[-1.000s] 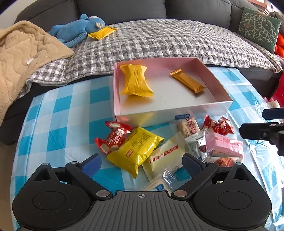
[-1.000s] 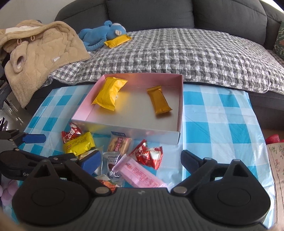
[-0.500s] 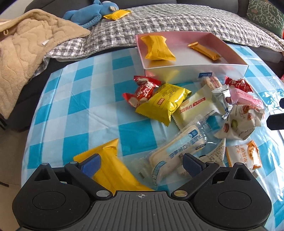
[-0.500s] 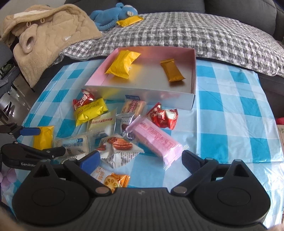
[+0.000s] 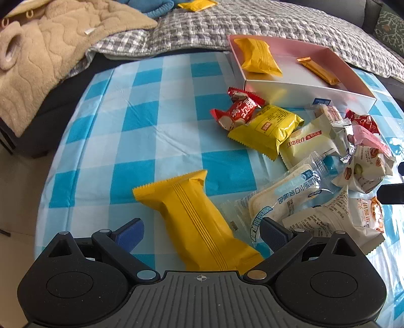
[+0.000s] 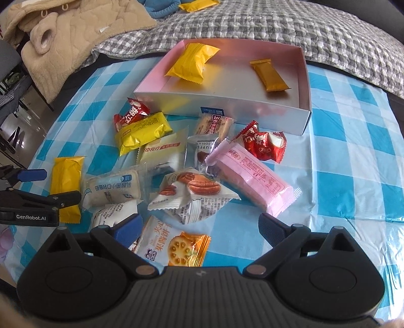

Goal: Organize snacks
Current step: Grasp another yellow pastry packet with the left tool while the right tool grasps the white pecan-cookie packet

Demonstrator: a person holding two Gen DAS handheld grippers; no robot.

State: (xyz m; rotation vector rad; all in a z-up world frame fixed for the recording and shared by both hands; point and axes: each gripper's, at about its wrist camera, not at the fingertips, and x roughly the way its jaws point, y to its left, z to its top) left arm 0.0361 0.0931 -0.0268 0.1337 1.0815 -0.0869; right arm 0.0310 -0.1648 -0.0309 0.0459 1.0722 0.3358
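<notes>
Ahead of the jaws we see a table (image 5: 156,131) under a blue-and-white checked cloth (image 6: 353,141). Beyond it stands a dark sofa (image 6: 366,10) with a grey checked blanket (image 6: 290,27); a tan fleece (image 5: 50,50) lies far left. Daylight falls evenly.

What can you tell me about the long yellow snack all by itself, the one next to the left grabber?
The long yellow snack is a sealed, shiny plastic packet with zigzag ends and a ridged seam down its middle. It looks puffy and unopened. It lies flat on the blue-and-white checked tablecloth, slanted, its near end between the open fingers of the left gripper, which are not squeezing it. The right view shows it at the pile's left edge, beside a clear-wrapped white bread pack.
</notes>
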